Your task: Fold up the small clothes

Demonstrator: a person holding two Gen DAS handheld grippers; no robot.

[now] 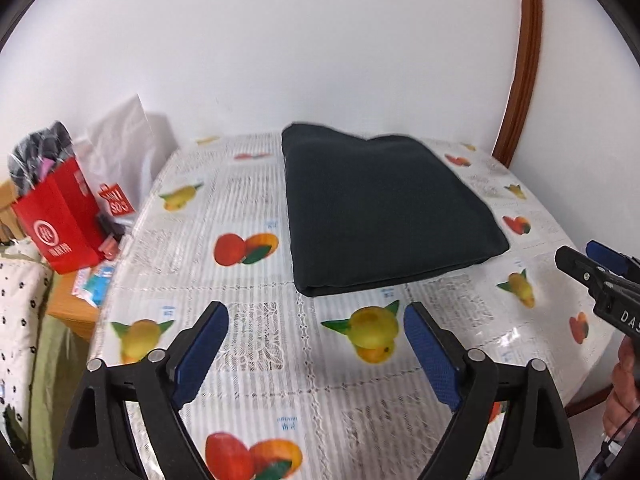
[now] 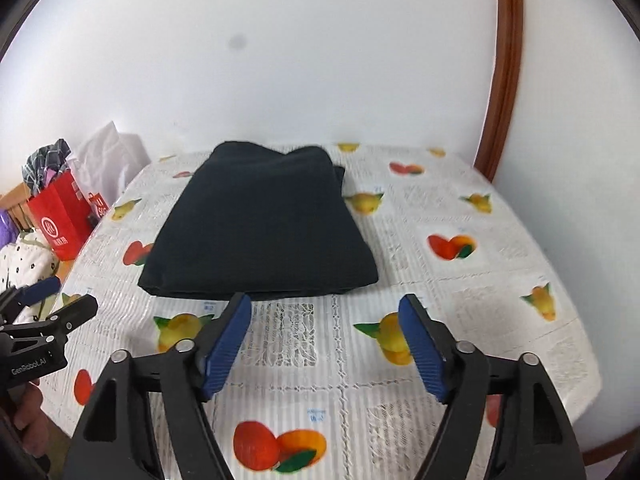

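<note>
- The table (image 1: 256, 208), under a fruit-print cloth, stands against a white wall (image 1: 320, 48).
- A folded dark garment (image 1: 380, 216) lies on the table toward the wall.
- Left of the garment, off the table's edge, stands a red bag (image 1: 60, 220).
- The left gripper (image 1: 316, 312) and right gripper (image 2: 325, 304) are both released and hold nothing, just short of the garment's near edge.

A folded garment (image 1: 384, 216) lies on the surface (image 1: 248, 248) toward its far side, close to the wall (image 1: 320, 48) behind. Both grippers hover over the near part of the surface, the left gripper (image 1: 316, 316) left of the right gripper (image 2: 325, 306), each apart from the garment's near edge. Off the surface's left edge stands a shopping bag (image 1: 60, 224), with a plastic bag (image 1: 124, 152) behind it.
</note>
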